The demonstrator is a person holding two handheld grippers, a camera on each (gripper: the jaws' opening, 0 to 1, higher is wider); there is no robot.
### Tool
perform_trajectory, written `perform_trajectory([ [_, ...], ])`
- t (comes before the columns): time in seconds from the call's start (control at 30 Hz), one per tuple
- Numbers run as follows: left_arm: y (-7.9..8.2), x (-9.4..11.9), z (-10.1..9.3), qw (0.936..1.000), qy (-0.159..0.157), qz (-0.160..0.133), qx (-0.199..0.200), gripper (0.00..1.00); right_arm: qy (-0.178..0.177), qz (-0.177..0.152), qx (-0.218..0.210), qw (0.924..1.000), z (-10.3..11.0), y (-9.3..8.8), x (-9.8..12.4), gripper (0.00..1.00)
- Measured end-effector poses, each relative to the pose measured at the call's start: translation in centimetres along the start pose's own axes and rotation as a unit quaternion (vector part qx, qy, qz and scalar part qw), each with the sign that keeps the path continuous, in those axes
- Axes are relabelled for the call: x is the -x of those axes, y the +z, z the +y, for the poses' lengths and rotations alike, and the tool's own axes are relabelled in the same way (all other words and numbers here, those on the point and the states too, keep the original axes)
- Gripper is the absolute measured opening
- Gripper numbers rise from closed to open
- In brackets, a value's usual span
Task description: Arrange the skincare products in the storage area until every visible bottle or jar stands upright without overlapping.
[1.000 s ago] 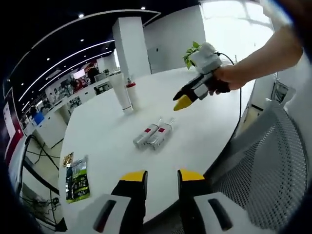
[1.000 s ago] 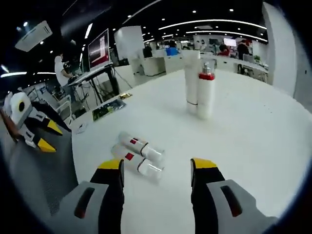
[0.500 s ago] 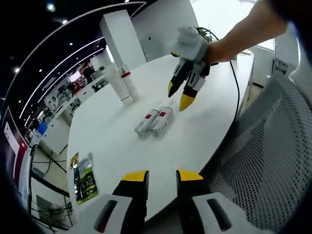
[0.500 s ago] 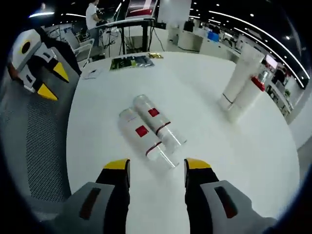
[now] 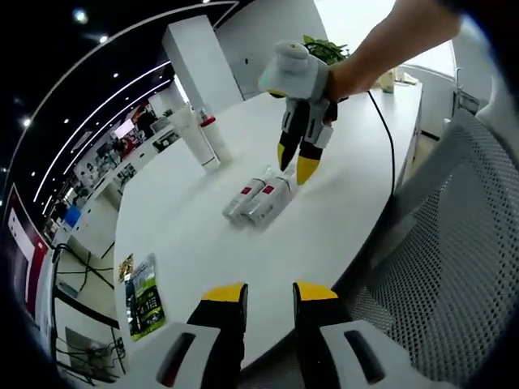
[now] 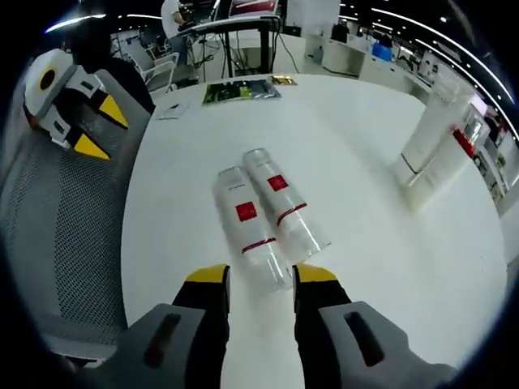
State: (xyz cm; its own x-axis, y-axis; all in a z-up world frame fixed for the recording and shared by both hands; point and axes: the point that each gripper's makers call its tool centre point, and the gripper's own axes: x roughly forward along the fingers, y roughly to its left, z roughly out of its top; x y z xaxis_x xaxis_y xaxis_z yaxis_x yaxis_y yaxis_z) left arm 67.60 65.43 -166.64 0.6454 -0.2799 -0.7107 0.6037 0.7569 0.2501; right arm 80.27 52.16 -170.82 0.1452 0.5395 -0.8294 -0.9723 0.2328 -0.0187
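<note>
Two clear bottles with red labels lie side by side on the round white table: the left bottle and the right bottle, seen together as the lying bottles. My right gripper is open, its yellow tips straddling the near end of the left bottle; it hangs over the pair as the right gripper. A tall white tube and a red-capped bottle stand upright beyond. My left gripper is open and empty, off the table edge, seen as the left gripper.
A grey mesh chair sits at the table's edge beside the bottles. A green packet lies near the table rim. The tall tube and red-capped bottle stand close together. A person's arm holds the right gripper.
My right gripper has come down and closer to the lying bottles, and its jaws have narrowed around the left bottle's near end. The left gripper has barely moved.
</note>
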Motion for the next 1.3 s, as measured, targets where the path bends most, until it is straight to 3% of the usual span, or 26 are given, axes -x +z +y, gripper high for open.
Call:
perform_trajectory([
  [0.23,-0.1,-0.1,-0.1,1.0,-0.001,0.001,-0.006,0.23,0.01,0.025,0.04,0.9988,0.9,0.1,-1.1,0.25],
  [0.4,0.5,0.2,-0.1,0.9999,-0.001,-0.015,-0.007,0.23,0.017,0.028,0.035,0.9989,1.2,0.0,-1.3,0.2],
  [0.83,0.5,0.3,-0.1,0.9998,0.001,-0.014,-0.013,0.23,-0.006,0.039,0.033,0.9987,1.6,-0.4,-1.6,0.16],
  [0.93,0.5,0.3,-0.1,0.9998,0.002,-0.014,-0.013,0.23,-0.001,0.032,0.026,0.9992,2.2,0.0,-1.3,0.16],
  [1.3,0.8,0.5,0.4,0.9996,0.012,-0.021,-0.016,0.24,-0.008,0.002,0.093,0.9956,4.8,2.0,0.7,0.15],
])
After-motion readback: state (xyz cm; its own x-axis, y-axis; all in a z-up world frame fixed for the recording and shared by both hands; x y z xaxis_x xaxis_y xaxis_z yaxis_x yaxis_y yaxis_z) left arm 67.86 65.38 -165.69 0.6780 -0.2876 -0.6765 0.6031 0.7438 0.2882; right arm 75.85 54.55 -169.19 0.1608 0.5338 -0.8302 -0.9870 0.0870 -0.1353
